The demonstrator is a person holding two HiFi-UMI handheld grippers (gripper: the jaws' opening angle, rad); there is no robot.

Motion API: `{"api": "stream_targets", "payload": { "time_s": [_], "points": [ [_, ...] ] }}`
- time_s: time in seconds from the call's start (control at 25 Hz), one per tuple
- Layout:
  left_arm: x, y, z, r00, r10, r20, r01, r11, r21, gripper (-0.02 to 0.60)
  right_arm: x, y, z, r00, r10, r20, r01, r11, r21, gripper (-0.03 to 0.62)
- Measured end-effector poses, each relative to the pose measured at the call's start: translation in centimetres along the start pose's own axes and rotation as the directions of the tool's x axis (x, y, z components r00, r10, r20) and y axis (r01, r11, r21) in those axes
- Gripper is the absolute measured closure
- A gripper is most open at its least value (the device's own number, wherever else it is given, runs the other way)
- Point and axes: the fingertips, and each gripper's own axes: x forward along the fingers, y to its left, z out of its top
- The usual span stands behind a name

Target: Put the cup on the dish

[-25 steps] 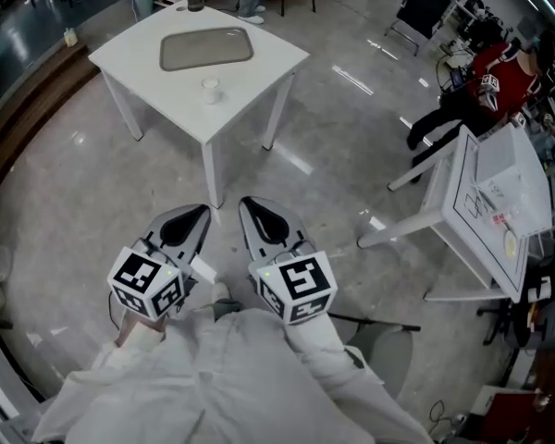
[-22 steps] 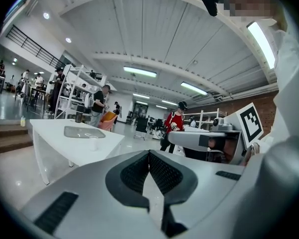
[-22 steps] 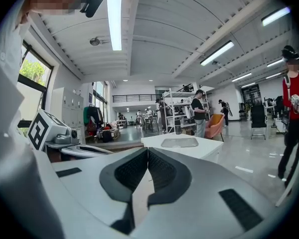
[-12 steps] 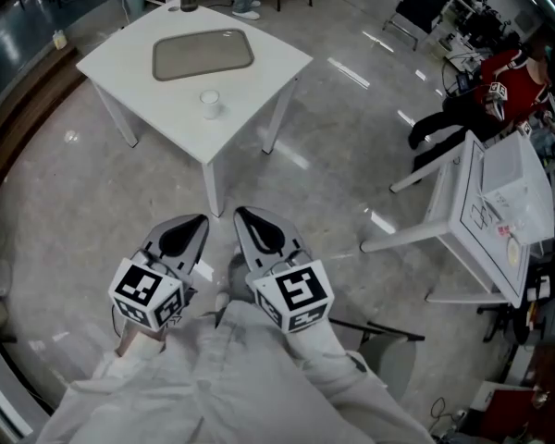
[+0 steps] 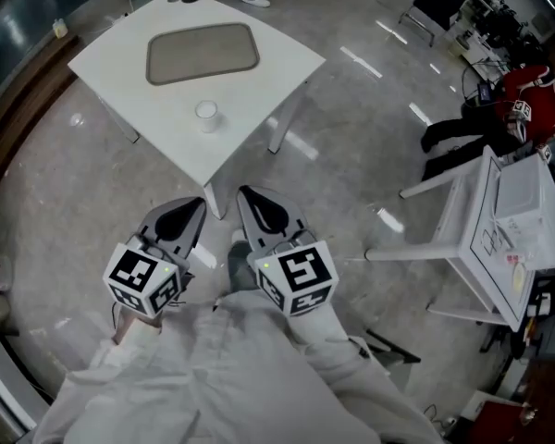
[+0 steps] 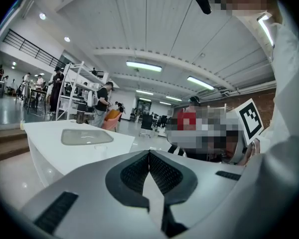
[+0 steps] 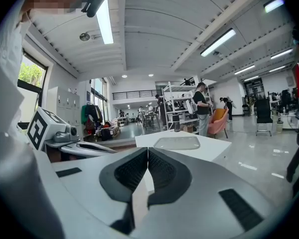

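Cup upright on table, near dish | left gripper jaws closed, empty | right gripper same

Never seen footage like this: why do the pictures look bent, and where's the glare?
Head view: wide lens bends straight lines; lamp glare streaks the floor. Left gripper view: round fisheye, black corners. Right gripper view: same, ceiling lamp blown white.

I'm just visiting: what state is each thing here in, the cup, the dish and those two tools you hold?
Flat grey rectangular dish: empty, lying on the white square table.
Small clear cup: upright on the table, beside the dish, not on it.
Left hand-held gripper: shut, empty.
Right hand-held gripper: shut, empty.
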Motion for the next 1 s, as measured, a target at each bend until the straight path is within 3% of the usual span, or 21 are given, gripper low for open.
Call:
{"api": "stream_targets", "payload": {
  "time_s": [0.64,1.0],
  "points": [
    [13.1,9.9,6.9,0.99,0.128,0.065,-0.127,0.992,-0.006,0.574,12.8,-10.7,5.1,0.991,0.132,-0.03,-0.133,0.989,-0.066,0.582],
    [14.5,12.3,5.3,0.984,0.173,0.028,-0.171,0.983,-0.069,0.574,15.4,-12.1,3.9,0.982,0.177,-0.069,-0.18,0.983,-0.041,0.582]
  ]
}}
